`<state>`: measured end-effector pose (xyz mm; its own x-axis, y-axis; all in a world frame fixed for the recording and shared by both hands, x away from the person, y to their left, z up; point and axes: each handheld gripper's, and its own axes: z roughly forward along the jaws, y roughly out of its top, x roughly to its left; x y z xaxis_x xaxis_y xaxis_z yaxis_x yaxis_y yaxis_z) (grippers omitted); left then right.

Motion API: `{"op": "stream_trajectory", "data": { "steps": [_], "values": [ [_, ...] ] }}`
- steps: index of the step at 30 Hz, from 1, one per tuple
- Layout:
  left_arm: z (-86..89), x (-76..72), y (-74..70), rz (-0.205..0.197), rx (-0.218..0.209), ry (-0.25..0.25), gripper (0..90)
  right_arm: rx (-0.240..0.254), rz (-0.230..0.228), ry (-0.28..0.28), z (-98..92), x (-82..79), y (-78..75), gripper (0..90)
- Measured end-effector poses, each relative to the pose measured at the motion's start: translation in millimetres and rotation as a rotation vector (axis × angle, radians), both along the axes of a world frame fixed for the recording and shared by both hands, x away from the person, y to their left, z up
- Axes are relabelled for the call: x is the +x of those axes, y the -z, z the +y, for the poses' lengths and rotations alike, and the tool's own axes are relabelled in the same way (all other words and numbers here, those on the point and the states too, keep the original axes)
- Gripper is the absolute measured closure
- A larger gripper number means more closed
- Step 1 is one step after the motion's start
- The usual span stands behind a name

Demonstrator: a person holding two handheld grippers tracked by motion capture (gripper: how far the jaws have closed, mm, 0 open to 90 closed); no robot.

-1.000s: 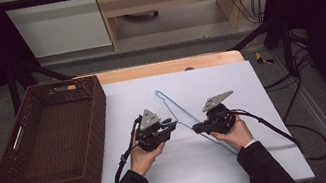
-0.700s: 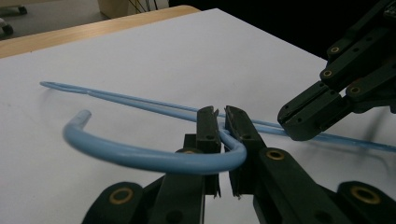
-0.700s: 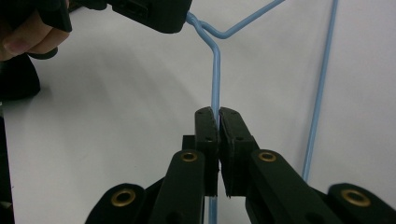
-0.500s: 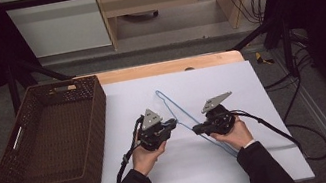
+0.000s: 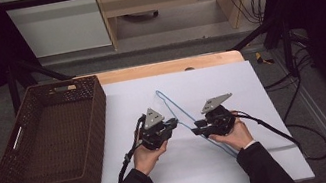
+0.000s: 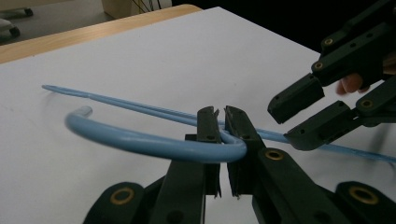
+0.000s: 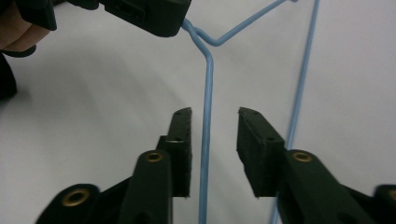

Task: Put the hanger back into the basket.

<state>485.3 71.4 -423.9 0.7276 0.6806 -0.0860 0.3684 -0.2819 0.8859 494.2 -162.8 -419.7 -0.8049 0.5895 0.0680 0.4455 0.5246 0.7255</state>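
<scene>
Gripping the blue wire hanger (image 6: 154, 144) near the base of its hook, your left gripper (image 6: 219, 122) is clamping down with its jaws nearly together, the wire pinched between the pads. In the high view that left gripper (image 5: 172, 123) is sitting just left of the middle of the white table sheet (image 5: 167, 182), with your left hand (image 5: 148, 156) wrapped around its body and pointing it to the right, toward the other tool.

Your right gripper (image 7: 214, 122) is standing partly spread: its jaws have just been opening, and one straight arm of the hanger (image 7: 208, 116) is running up between the two pads without either pad pressing on it. A second arm of the hanger is passing just to the right of the right-hand pad. From above, the right gripper (image 5: 198, 127) is facing left, close to the left one but not touching it, with your right hand (image 5: 233, 135) cupping it from behind.

The hanger (image 5: 167, 102) itself is lying on the white sheet between and around the two tools, its far corner pointing away from you. A brown woven basket (image 5: 97, 118) is sitting at the left edge of the table, well apart from the hanger.
</scene>
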Motion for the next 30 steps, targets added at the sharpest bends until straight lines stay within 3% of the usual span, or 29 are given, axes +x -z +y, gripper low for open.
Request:
{"op": "stream_trajectory", "data": {
  "steps": [3, 8, 12, 16, 22, 30],
  "values": [
    [-0.6, -0.2, -0.8, 0.002, 0.006, 0.001, 84.7, -0.052, -0.026, 0.018, 5.7, -1.9, -0.9, 59.4],
    [-1.6, -0.6, -1.4, 0.003, 0.007, -0.002, 84.7, -0.113, -0.003, 0.025, 18.0, -1.8, 4.3, 67.3],
    [-2.0, -1.0, -1.9, 0.003, 0.011, -0.001, 84.6, -0.135, 0.008, 0.036, 21.2, -0.2, 8.9, 75.3],
    [-2.0, -1.4, -2.2, 0.000, 0.016, -0.002, 84.6, -0.115, 0.024, 0.035, 22.5, -0.1, 10.0, 86.0],
    [-2.5, -2.4, -2.8, -0.008, 0.010, 0.005, 83.4, -0.125, 0.018, 0.041, 22.3, -0.5, 9.5, 87.2],
    [10.6, -9.7, -12.3, -0.039, 0.043, 0.016, 58.1, -0.138, -0.018, 0.052, 15.2, -1.1, 2.3, 87.5]
  ]
}}
